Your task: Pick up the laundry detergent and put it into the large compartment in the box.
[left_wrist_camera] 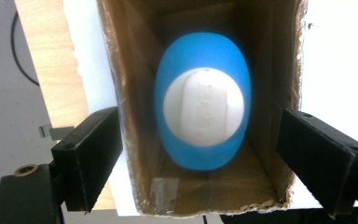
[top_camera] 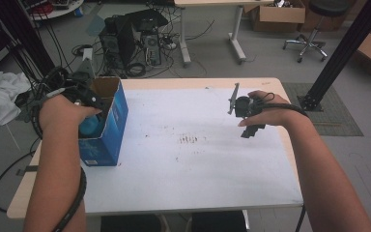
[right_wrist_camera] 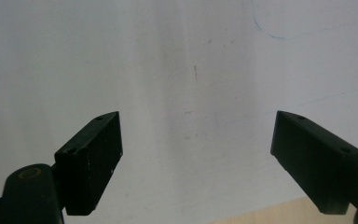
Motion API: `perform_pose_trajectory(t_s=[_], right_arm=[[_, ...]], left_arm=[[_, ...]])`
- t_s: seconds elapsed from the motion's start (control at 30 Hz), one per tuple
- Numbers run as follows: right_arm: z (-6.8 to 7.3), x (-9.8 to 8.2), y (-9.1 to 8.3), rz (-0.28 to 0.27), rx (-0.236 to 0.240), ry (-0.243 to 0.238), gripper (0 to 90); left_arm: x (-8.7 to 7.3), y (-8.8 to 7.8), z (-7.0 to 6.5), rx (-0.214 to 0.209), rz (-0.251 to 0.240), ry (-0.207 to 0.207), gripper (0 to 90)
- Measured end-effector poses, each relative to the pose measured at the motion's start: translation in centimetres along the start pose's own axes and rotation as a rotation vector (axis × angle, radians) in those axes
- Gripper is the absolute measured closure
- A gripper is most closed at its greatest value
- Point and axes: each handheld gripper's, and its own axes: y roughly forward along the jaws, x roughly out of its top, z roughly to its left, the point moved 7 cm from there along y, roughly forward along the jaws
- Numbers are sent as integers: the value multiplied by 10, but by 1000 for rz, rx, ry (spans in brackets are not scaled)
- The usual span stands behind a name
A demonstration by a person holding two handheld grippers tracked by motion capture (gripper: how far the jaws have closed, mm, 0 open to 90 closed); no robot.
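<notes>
Box [left_wrist_camera: 265,70]: brown cardboard, rough torn rim. Egg-shaped thing [left_wrist_camera: 203,107]: smooth blue plastic, matt white face. Table [top_camera: 212,159]: white sheet, wooden edge.

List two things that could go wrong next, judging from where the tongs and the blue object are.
1. The left tongs stand open astride the narrow blue box; lifting carelessly could catch its walls and tip it.
2. The box sits near the table edge, so a nudge might push it off with the blue egg-shaped object inside.

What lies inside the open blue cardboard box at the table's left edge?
A blue egg-shaped object with a white round face rests on the blue cardboard box's brown floor. Whatever lies beneath that object is covered.
</notes>
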Motion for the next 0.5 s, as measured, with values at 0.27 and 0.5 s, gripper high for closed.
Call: perform_pose_trajectory(t_s=[0.27, 0.5], right_arm=[[1, 0, -1, 2, -2, 2, 165], [1, -1, -2, 4, -5, -3, 166]], left_arm=[[-4, -4, -1, 3, 15, 24, 50], [-6, -13, -1, 11, 2, 48, 47]])
